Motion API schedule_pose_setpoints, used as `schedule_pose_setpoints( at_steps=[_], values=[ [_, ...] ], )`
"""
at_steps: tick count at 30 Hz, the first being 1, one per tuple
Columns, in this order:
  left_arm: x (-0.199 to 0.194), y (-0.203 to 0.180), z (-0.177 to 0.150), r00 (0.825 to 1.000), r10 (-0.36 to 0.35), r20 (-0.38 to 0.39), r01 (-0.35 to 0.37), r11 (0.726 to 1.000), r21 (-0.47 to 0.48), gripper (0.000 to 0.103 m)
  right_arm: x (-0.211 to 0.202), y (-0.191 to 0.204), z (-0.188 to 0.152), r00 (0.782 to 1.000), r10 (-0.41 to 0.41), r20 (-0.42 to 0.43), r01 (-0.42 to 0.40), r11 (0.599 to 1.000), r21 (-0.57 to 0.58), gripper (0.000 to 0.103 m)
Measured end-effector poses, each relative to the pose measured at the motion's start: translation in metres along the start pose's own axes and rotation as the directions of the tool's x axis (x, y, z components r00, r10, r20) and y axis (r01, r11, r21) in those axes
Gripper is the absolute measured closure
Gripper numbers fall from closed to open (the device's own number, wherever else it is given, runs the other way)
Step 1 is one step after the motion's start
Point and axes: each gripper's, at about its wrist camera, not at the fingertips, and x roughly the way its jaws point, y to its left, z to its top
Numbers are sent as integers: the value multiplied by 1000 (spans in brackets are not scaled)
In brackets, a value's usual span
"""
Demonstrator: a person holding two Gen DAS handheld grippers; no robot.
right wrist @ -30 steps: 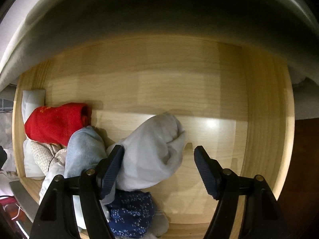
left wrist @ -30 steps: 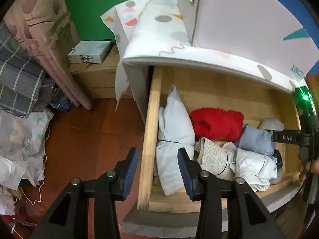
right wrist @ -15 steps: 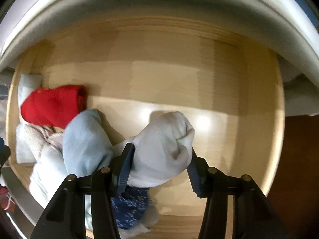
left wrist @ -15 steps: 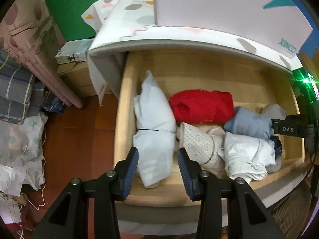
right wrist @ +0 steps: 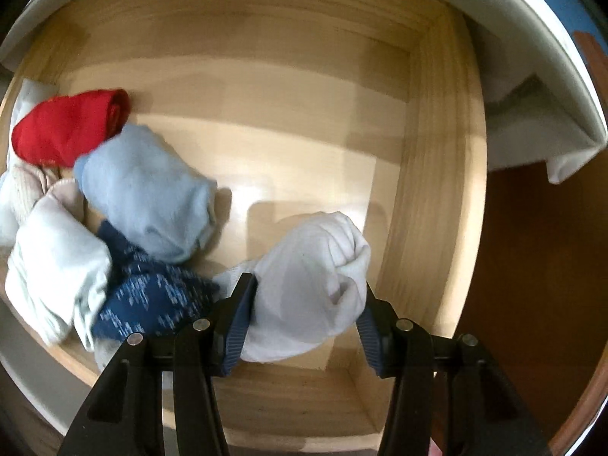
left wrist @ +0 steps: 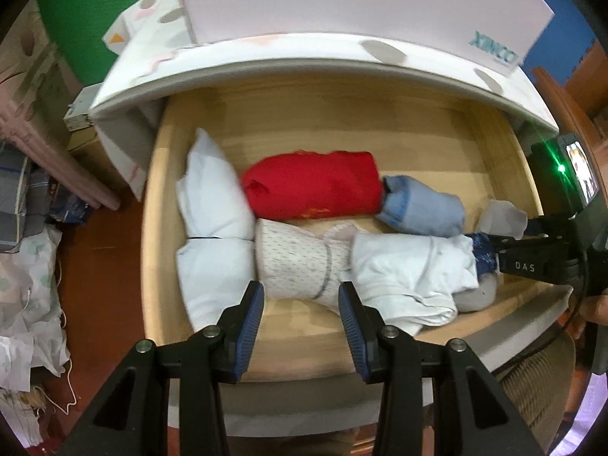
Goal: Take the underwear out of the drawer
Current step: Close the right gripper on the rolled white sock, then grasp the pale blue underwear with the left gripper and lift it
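Observation:
The open wooden drawer point(left wrist: 152, 235) holds several rolled garments. My right gripper point(right wrist: 304, 323) is shut on a pale grey-white rolled underwear point(right wrist: 315, 277) and holds it raised above the drawer floor point(right wrist: 304, 144) near the right wall; it also shows in the left wrist view point(left wrist: 501, 218). My left gripper point(left wrist: 300, 319) is open and empty, above the drawer's front edge, facing a dotted beige roll point(left wrist: 292, 262). Red roll point(left wrist: 311, 186), light blue roll point(left wrist: 421, 209), white rolls point(left wrist: 212, 228) and a navy patterned piece point(right wrist: 152, 296) lie in the drawer.
The white cabinet top with a spotted cloth point(left wrist: 266, 53) overhangs the drawer's back. Cardboard box point(left wrist: 79, 110) and piles of fabric point(left wrist: 26, 228) sit on the red-brown floor at the left. A woven seat point(left wrist: 539, 376) is at the lower right.
My right gripper closed on the pale grey-white underwear and lifted it back toward the drawer's front. My left gripper moved right, over the drawer's front edge, still open.

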Motion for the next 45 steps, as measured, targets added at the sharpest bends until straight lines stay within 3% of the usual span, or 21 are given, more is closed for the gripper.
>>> schedule_pose_setpoints(
  at_steps=[9, 15, 22, 26, 34, 40, 45],
  values=[
    [11, -21, 0, 999, -7, -46, 10, 999, 45, 61, 8, -21, -25, 1000, 7, 13, -7, 1000, 9, 56],
    [12, -19, 12, 994, -70, -81, 70, 998, 2, 61, 2, -1, -53, 999, -8, 39, 8, 1000, 4, 56],
    [7, -34, 23, 987, -122, -102, 123, 992, 10, 49, 11, 12, -63, 999, -10, 52, 10, 1000, 0, 56],
    [17, -48, 28, 973, -149, -178, 157, 987, 32, 48, 8, 6, -58, 999, -7, 53, 8, 1000, -3, 55],
    [33, -60, 37, 965, -134, -224, 147, 988, 38, 48, 5, 6, -48, 999, -6, 53, 6, 1000, -3, 55],
    [52, -69, 34, 958, -132, -255, 149, 988, 48, 32, 5, 6, -47, 999, -6, 53, 6, 1000, -3, 55],
    [65, -75, 32, 961, -87, -262, 113, 990, 83, 25, 4, 6, -47, 999, -4, 54, 4, 1000, -3, 55]
  ],
)
